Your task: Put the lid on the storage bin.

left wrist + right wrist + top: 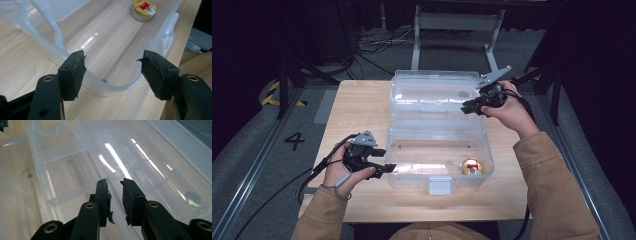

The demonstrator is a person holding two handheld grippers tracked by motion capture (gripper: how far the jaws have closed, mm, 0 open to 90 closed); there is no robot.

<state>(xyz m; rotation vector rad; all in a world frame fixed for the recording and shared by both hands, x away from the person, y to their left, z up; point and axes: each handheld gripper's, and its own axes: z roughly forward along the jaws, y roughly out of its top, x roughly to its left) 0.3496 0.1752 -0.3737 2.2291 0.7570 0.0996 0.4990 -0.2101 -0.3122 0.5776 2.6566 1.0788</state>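
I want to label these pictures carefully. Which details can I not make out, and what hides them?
- Print on the round tin: too small in the left gripper view, glare in the high view.
- Right tool: whether its pads touch the clear box lid under them is unclear; the plastic is see-through and shiny.
- Latch of the clear box: blurred in the high view.
- Left tool: its body is cut off by the bottom edge.

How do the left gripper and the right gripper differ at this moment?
The left gripper has its jaws wide apart; the right gripper has them nearly together, with nothing seen between. The left gripper is at the near corner of the clear box; the right gripper is over its open lid. Both have black jaws.
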